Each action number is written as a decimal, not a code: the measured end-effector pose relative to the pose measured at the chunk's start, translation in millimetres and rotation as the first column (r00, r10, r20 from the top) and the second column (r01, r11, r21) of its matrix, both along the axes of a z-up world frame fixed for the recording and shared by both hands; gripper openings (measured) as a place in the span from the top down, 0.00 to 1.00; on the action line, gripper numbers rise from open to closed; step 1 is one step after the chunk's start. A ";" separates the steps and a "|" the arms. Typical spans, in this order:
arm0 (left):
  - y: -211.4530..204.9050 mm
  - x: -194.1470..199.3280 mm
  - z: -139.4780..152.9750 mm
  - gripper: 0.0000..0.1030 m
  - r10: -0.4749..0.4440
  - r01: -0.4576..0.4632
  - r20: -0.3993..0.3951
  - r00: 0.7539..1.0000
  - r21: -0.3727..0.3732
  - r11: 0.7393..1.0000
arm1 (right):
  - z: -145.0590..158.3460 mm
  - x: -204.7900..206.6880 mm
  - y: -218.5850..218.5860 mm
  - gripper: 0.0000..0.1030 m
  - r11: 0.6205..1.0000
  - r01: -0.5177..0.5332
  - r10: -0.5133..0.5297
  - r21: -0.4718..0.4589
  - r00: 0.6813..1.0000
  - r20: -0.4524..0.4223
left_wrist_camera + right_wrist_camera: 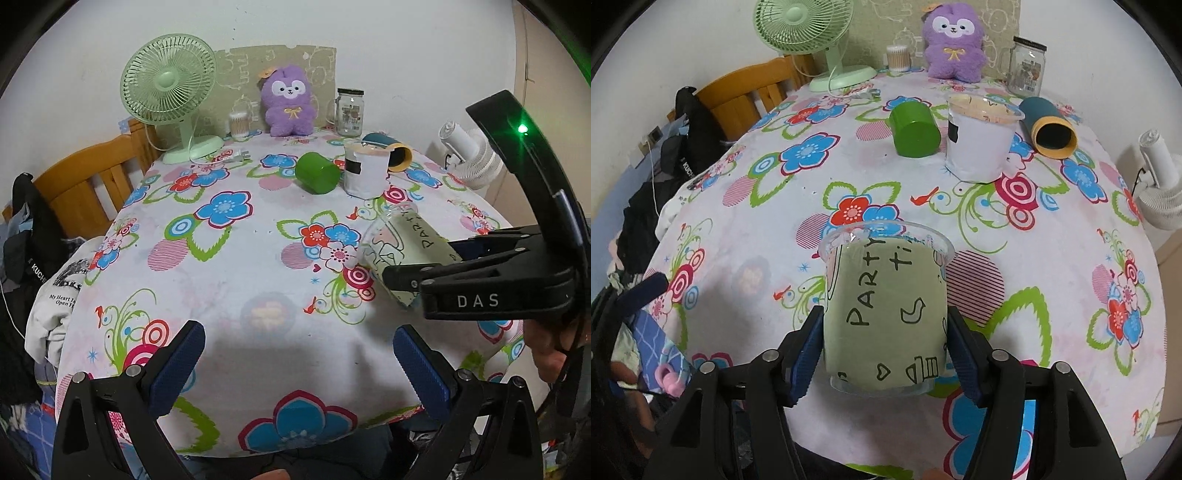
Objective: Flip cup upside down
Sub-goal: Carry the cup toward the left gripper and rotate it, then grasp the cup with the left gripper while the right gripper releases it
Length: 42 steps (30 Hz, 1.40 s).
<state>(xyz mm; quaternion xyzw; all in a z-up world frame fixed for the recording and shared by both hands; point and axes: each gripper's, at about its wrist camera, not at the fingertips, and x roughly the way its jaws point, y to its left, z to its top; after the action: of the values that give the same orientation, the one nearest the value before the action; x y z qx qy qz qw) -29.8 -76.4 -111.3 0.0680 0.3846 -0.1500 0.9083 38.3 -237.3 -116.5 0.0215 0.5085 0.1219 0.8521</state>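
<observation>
A clear plastic cup with a pale green "PARTY" sleeve (886, 310) is clamped between the pads of my right gripper (886, 343). It lies on its side above the flowered tablecloth (1052, 295), mouth pointing away from the camera. In the left wrist view the same cup (402, 243) is at the right, tilted, mouth towards the far left, with the right gripper (417, 275) shut on it. My left gripper (299, 354) is open and empty over the table's near edge.
Further back are a green cup on its side (914, 127), a white-sleeved clear cup (979, 142), a blue-and-yellow tube on its side (1049, 131), a glass jar (1027, 66), a purple plush (955, 40) and a green fan (809, 29). A wooden chair (746, 92) stands left.
</observation>
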 end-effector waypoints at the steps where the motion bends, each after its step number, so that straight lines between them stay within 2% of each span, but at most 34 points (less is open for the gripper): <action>1: 0.2 -1.3 0.6 0.00 0.004 -0.004 0.003 1.000 -0.003 1.000 | 1.6 -0.8 -1.4 0.21 1.000 0.000 0.000 0.015 1.000 0.004; 5: -0.2 -5.3 5.1 0.00 0.018 -0.017 0.016 1.000 -0.035 0.999 | 16.9 -5.7 -10.8 0.12 0.997 -0.006 0.002 0.076 0.999 0.049; 9: -8.0 -10.2 15.0 0.00 0.036 -0.031 0.054 0.998 -0.098 0.995 | 40.2 -15.9 -35.1 0.10 0.994 0.026 -0.038 0.107 0.993 0.116; 13: -28.3 -12.3 20.0 0.00 0.060 -0.044 0.084 0.995 -0.181 0.982 | 61.9 -32.5 -77.6 0.08 0.988 0.085 -0.108 0.127 0.977 0.186; 15: -42.0 -9.2 18.1 0.00 0.073 -0.054 0.090 0.993 -0.196 0.979 | 67.1 -41.5 -100.6 0.07 0.983 0.124 -0.151 0.133 0.966 0.211; 18: -64.9 4.6 7.6 0.00 0.100 -0.089 0.050 0.994 -0.188 0.978 | 65.9 -52.2 -135.8 0.07 0.970 0.181 -0.214 0.163 0.953 0.216; 23: -88.2 17.5 -6.8 0.00 0.135 -0.127 0.036 0.990 -0.165 0.978 | 49.7 -65.6 -175.4 0.07 0.948 0.246 -0.283 0.202 0.941 0.184; 29: -104.0 22.5 -22.0 0.00 0.154 -0.149 0.043 0.987 -0.105 0.983 | 35.6 -69.1 -186.5 0.07 0.941 0.248 -0.287 0.229 0.944 0.160; 33: -102.4 17.6 -25.5 0.00 0.164 -0.156 0.073 0.984 -0.102 0.982 | 33.0 -67.6 -187.9 0.07 0.942 0.244 -0.284 0.231 0.946 0.157; 36: -99.5 14.7 -22.5 0.05 0.174 -0.163 0.121 0.977 -0.098 0.982 | 31.4 -66.3 -188.3 0.07 0.940 0.247 -0.287 0.236 0.946 0.153; 38: -97.5 13.7 -21.2 0.19 0.172 -0.160 0.128 0.977 -0.099 0.982 | 30.0 -65.6 -188.5 0.07 0.938 0.251 -0.291 0.240 0.945 0.147; 42: -92.5 8.9 -22.4 0.27 0.163 -0.147 0.129 0.978 -0.127 0.981 | 29.4 -64.7 -185.8 0.07 0.936 0.250 -0.291 0.247 0.946 0.145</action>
<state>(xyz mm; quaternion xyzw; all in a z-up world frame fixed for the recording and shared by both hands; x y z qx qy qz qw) -21.0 -168.9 -133.7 -0.0052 0.3152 -0.0956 0.9442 -26.4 -423.1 -87.2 0.1768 0.4048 0.0613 0.8951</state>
